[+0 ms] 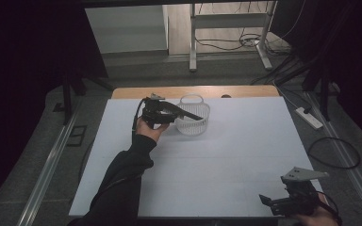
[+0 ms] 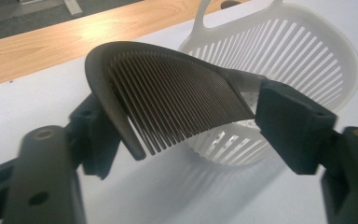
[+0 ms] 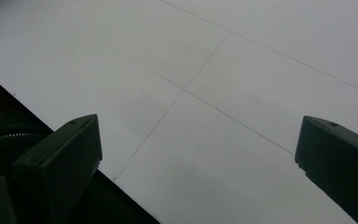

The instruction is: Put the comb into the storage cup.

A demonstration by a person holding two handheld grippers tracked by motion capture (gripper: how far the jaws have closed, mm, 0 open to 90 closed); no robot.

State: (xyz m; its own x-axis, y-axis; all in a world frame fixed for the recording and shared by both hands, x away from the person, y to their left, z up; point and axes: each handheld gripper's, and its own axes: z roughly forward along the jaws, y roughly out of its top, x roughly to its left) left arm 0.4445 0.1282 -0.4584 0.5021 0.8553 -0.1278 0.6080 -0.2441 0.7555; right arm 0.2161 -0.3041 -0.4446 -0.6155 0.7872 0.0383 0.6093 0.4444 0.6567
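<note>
A dark curved comb (image 2: 168, 93) is pinched at its two ends between the jaws of my left gripper (image 2: 191, 130), teeth pointing down. It hangs just in front of and over the near rim of a white slotted basket (image 2: 317, 56). In the high view the left gripper (image 1: 158, 113) sits at the back left of the table, the comb (image 1: 187, 113) reaching over the basket (image 1: 193, 127). My right gripper (image 1: 275, 202) rests at the front right corner, and in its own view the right gripper (image 3: 196, 158) is open over bare white table.
A white sheet (image 1: 217, 160) covers the table, with a wooden strip (image 1: 245, 91) along the far edge. A power strip (image 1: 308, 117) and cables lie on the floor to the right. A desk frame (image 1: 193, 42) stands behind.
</note>
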